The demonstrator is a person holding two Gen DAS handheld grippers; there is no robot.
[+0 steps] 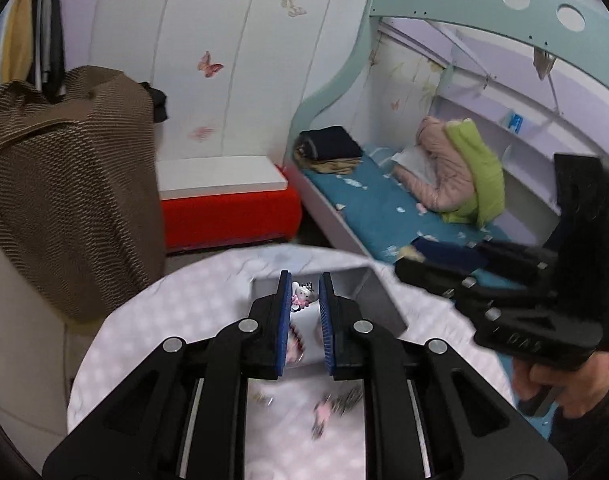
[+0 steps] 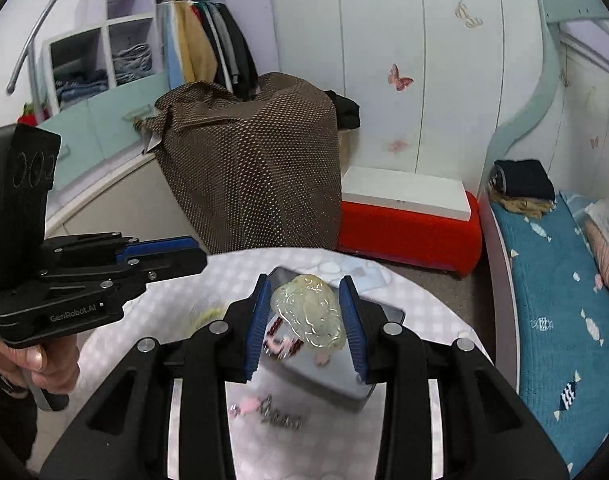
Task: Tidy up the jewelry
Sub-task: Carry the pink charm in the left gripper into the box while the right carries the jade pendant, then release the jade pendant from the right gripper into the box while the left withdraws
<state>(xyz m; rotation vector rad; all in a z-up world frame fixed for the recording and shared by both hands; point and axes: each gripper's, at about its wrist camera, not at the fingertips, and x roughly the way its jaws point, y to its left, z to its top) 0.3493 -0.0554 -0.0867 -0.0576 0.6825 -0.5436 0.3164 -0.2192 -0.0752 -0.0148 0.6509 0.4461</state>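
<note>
Blue-padded left gripper (image 1: pixel 304 286) pinches 1 small cat charm (image 1: pixel 300 294); right gripper (image 2: pixel 306 308) clamps 1 pale green carved pendant (image 2: pixel 308 312), both above 1 grey box (image 2: pixel 344 384) on 1 round table (image 2: pixel 424 308).

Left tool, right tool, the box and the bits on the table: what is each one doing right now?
Left tool: shut on a small cat charm, raised above the box.
Right tool: shut on a pale green pendant, raised above the box.
Box: open, on the table, jewelry inside, blurred.
Pink clip: loose on the table, beside the box.
Silvery piece: loose on the table, blurred.
</note>
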